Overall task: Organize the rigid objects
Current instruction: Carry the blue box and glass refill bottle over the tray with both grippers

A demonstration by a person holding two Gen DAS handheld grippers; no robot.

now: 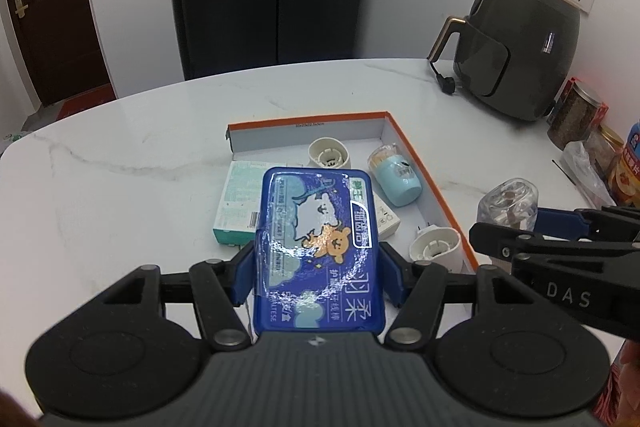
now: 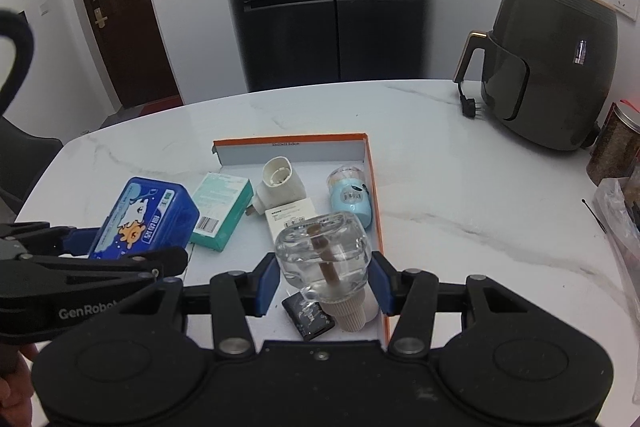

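Observation:
My left gripper (image 1: 318,277) is shut on a blue floss-pick box (image 1: 320,247) with a bear picture, held above the table just left of the orange-rimmed white tray (image 1: 432,163). The box also shows in the right wrist view (image 2: 144,215). My right gripper (image 2: 324,285) is shut on a clear glass refill bottle (image 2: 324,251) with a beige cap and wick, held over the tray's near end (image 2: 378,227). The tray holds a white plug-in device (image 2: 280,183), a light blue toothpick holder (image 2: 352,197), a small white box (image 2: 290,217) and a black item (image 2: 308,317).
A teal and white box (image 2: 220,211) lies on the marble table (image 2: 460,195) left of the tray. A second white plug-in device (image 1: 438,247) sits at the tray's near right. A dark air fryer (image 2: 548,79) and jars (image 2: 612,147) stand at the right.

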